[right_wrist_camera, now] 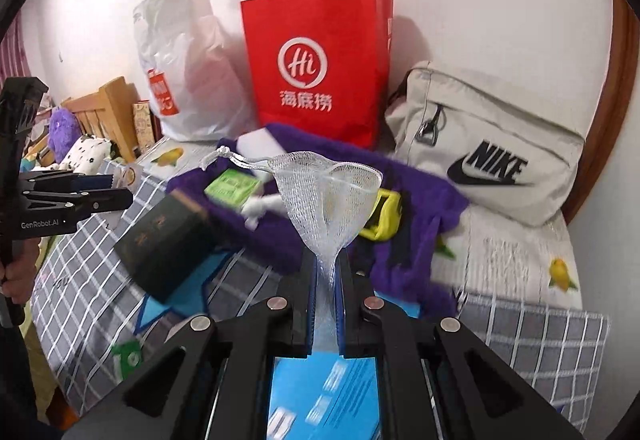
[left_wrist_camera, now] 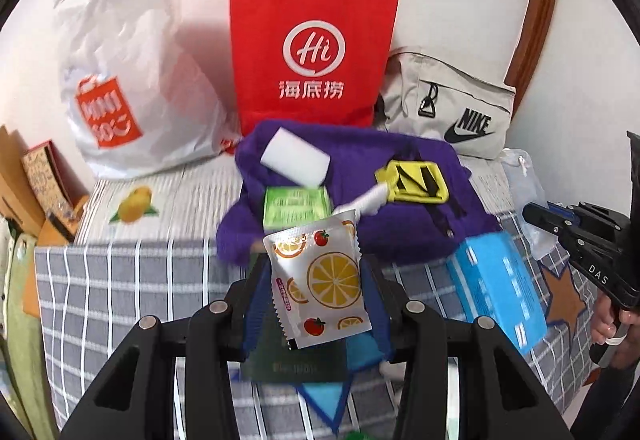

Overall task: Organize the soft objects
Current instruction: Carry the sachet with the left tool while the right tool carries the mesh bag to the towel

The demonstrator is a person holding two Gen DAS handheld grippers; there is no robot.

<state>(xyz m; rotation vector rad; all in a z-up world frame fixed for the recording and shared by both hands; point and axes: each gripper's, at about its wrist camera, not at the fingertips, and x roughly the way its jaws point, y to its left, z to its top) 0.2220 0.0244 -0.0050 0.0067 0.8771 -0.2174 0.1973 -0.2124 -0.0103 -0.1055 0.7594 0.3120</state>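
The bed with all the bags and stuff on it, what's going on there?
A person is sorting small soft items on a bed with a handheld gripper in each hand. The left gripper holds a foil sachet printed with orange slices between its fingers. The right gripper is shut on a white mesh drawstring pouch. Both are raised above a purple fleece bag, in front of a red paper bag, a white plastic bag and a beige Nike bag.
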